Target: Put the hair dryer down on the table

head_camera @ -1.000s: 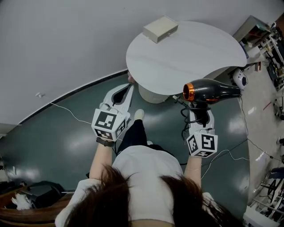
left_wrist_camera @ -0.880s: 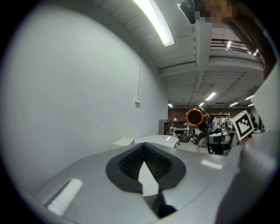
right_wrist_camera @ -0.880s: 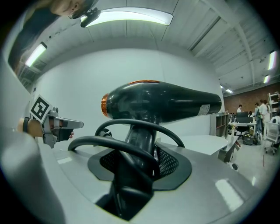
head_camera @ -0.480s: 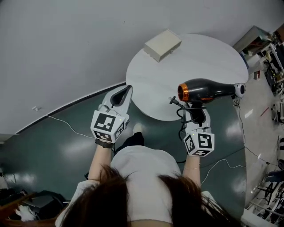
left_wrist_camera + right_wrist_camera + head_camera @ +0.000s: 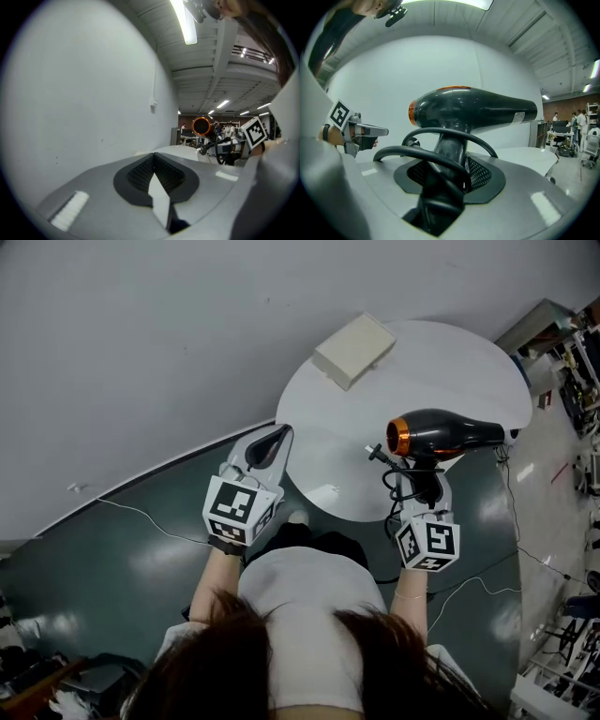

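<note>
Hair dryer: gripped by its handle in the right gripper, above the table's near edge. Left gripper: pinched closed, empty. Risk: the looped cord could have snagged, tipping the dryer off the edge.

A plain white wall meets a dark green floor. A round white tabletop stands near it. A long ceiling light glows overhead.

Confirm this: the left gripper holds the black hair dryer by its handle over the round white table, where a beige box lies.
Not quite. It is the right gripper that grips the hair dryer by its handle, as the right gripper view shows. The left gripper holds nothing. The rest stands: the dryer is over the round white table, where the beige box lies.
</note>
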Action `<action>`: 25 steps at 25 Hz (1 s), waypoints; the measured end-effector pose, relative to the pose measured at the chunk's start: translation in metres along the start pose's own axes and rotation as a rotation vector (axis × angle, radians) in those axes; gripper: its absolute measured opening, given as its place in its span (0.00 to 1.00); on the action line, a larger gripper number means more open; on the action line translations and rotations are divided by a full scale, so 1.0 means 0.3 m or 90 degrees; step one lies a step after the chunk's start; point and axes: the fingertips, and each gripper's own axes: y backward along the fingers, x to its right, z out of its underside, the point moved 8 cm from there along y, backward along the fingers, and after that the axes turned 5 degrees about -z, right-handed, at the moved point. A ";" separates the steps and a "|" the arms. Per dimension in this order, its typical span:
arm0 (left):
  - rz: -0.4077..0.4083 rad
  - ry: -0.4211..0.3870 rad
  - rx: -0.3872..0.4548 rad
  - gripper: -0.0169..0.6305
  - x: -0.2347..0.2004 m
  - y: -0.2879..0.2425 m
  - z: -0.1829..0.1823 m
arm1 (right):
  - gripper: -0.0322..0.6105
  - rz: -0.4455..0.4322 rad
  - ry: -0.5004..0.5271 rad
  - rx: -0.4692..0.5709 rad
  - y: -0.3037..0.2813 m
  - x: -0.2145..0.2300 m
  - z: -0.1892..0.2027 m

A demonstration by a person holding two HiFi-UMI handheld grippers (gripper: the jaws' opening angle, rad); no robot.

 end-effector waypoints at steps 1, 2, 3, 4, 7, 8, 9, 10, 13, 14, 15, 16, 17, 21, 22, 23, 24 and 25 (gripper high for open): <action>0.002 0.002 -0.003 0.11 -0.011 -0.010 0.004 | 0.33 -0.001 0.000 -0.005 -0.015 -0.002 0.002; 0.002 0.005 -0.006 0.11 -0.019 -0.017 0.009 | 0.33 -0.002 0.001 -0.010 -0.028 -0.005 0.005; 0.003 0.007 -0.009 0.11 -0.022 -0.022 0.013 | 0.33 -0.003 0.002 -0.016 -0.035 -0.006 0.009; 0.003 0.009 -0.012 0.11 -0.022 -0.023 0.017 | 0.33 -0.004 0.003 -0.020 -0.037 -0.006 0.012; 0.004 0.015 -0.022 0.11 -0.016 -0.032 0.026 | 0.33 -0.007 -0.003 -0.028 -0.049 0.002 0.019; 0.003 0.017 -0.026 0.12 -0.017 -0.045 0.030 | 0.33 -0.009 -0.005 -0.031 -0.064 0.011 0.022; 0.001 0.018 -0.029 0.11 -0.020 -0.064 0.036 | 0.33 -0.012 -0.005 -0.034 -0.083 0.023 0.026; -0.001 0.019 -0.033 0.11 -0.024 -0.085 0.041 | 0.33 -0.016 -0.005 -0.037 -0.104 0.037 0.030; -0.012 0.024 -0.040 0.11 -0.032 -0.156 0.041 | 0.33 -0.029 -0.003 -0.045 -0.168 0.087 0.030; -0.016 0.026 -0.040 0.11 -0.033 -0.182 0.035 | 0.33 -0.034 -0.002 -0.046 -0.190 0.107 0.026; -0.019 0.026 -0.039 0.11 -0.032 -0.208 0.026 | 0.33 -0.039 -0.001 -0.047 -0.210 0.127 0.022; -0.023 0.026 -0.037 0.11 -0.031 -0.234 0.018 | 0.33 -0.043 0.001 -0.047 -0.228 0.146 0.018; -0.026 0.025 -0.036 0.11 -0.029 -0.261 0.012 | 0.33 -0.047 0.002 -0.047 -0.245 0.166 0.015; -0.038 0.023 -0.032 0.11 -0.023 -0.362 -0.009 | 0.33 -0.061 0.007 -0.049 -0.306 0.246 0.005; -0.040 0.022 -0.032 0.11 -0.020 -0.386 -0.016 | 0.33 -0.064 0.007 -0.049 -0.321 0.266 0.000; -0.042 0.021 -0.032 0.11 -0.016 -0.409 -0.023 | 0.33 -0.068 0.007 -0.048 -0.335 0.287 -0.005; -0.043 0.020 -0.033 0.11 -0.010 -0.430 -0.030 | 0.33 -0.070 0.008 -0.047 -0.347 0.307 -0.010; -0.044 0.018 -0.033 0.11 -0.003 -0.449 -0.037 | 0.33 -0.073 0.009 -0.046 -0.358 0.326 -0.015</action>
